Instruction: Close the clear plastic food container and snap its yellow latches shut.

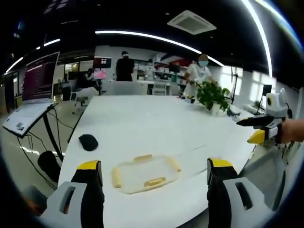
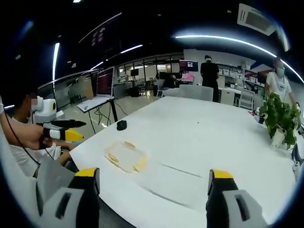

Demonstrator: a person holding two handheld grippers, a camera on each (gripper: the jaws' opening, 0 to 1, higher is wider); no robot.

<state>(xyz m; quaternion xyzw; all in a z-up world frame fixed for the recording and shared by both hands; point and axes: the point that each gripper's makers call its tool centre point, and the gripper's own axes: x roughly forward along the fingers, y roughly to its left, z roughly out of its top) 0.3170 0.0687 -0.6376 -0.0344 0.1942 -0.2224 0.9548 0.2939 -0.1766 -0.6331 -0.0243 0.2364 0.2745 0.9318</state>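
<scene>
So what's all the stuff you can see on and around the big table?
Food container: one, clear with yellow latches, flat on the table near the front edge.
Mouse: one, black, on the table beside the container.
Table: one, white, long.
Potted plant: one, green, on the table's far side.
Laptop: one, grey, on a stand off the table.
People: several, standing far back.
Left gripper: one, black with yellow tips, open, short of the container.
Right gripper: one, same colours, open, above the table.

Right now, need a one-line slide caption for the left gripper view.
Open left gripper facing the clear plastic food container with yellow latches on a white table; black mouse nearby.
</scene>
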